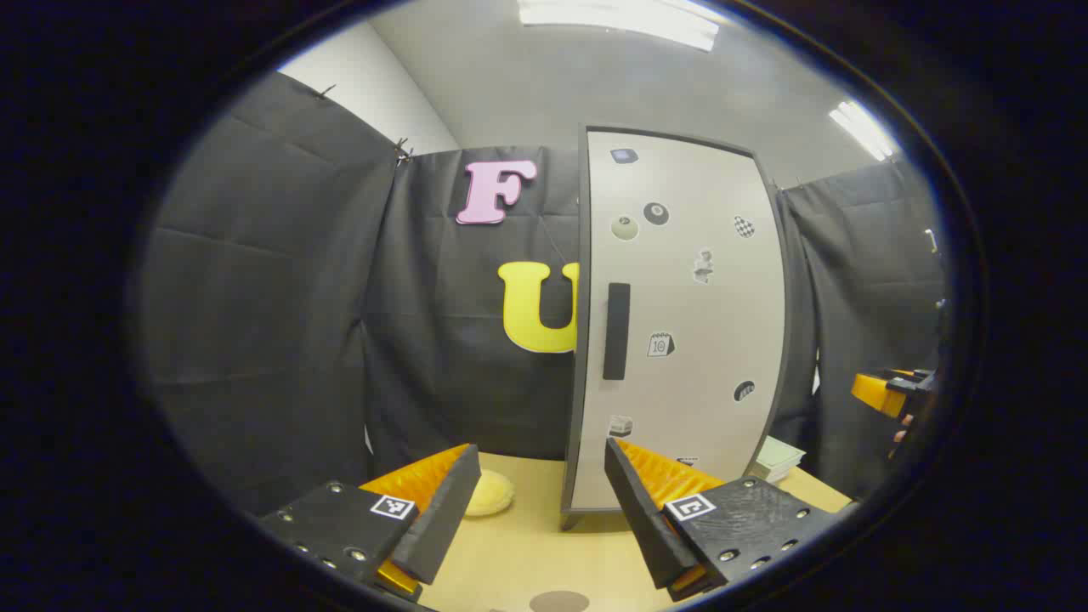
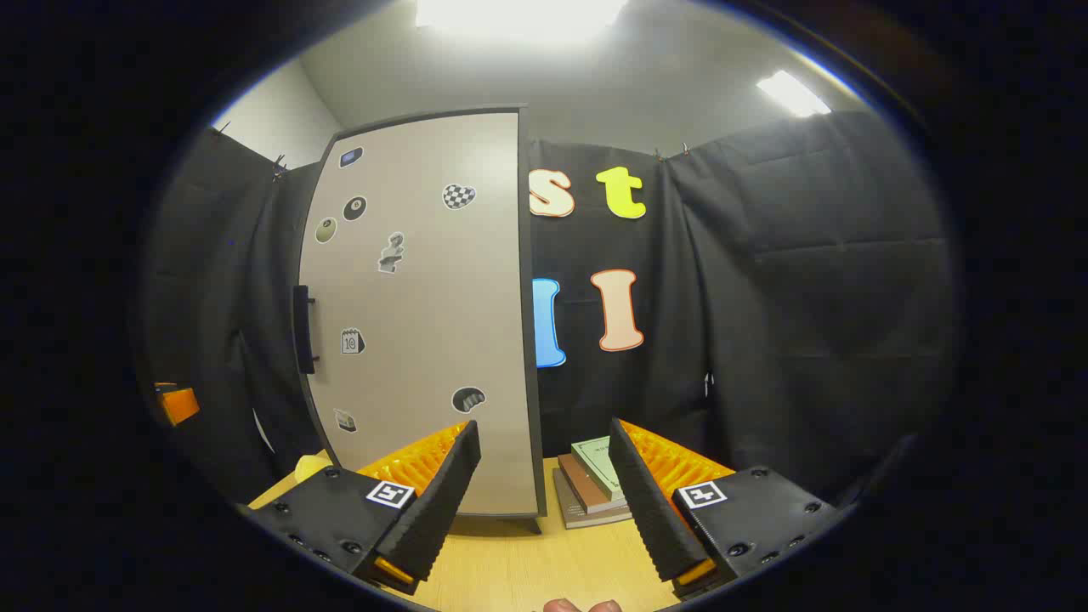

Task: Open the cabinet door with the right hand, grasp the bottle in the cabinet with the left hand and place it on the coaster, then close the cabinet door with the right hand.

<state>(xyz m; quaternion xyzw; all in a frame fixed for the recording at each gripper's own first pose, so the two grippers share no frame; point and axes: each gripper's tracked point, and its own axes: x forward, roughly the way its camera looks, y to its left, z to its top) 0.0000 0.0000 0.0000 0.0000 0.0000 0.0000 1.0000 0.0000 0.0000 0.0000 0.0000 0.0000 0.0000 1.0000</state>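
Cabinet door (image 2: 421,314) shut; task at its first step, door not yet opened. The bottle is presumably behind the door, so its position cannot be told.

Right gripper view: right gripper (image 2: 544,476) at lower centre of frame, jaws wide apart, nothing between them. Door fills centre-left of frame. Handle (image 2: 302,330) is a dark vertical bar at the door's left edge, mid-height, so it lies up and well to the left of the jaws. Its long axis runs vertically. A stack of books (image 2: 595,480) lies on the worktop (image 2: 527,561) just right of the cabinet, between the jaws in the frame.

Left gripper view: left gripper (image 1: 540,510) at lower centre, jaws wide, empty. Handle (image 1: 616,331) sits almost straight above the jaws, centre of frame. A pale yellow round coaster (image 1: 489,493) lies on the worktop at lower left of centre, left of the cabinet, just beside the left finger.

Judgement: the left gripper is better lined up with the handle, yet the task assigns the right. The right must travel leftward and up, with jaws straddling the bar across its vertical axis.
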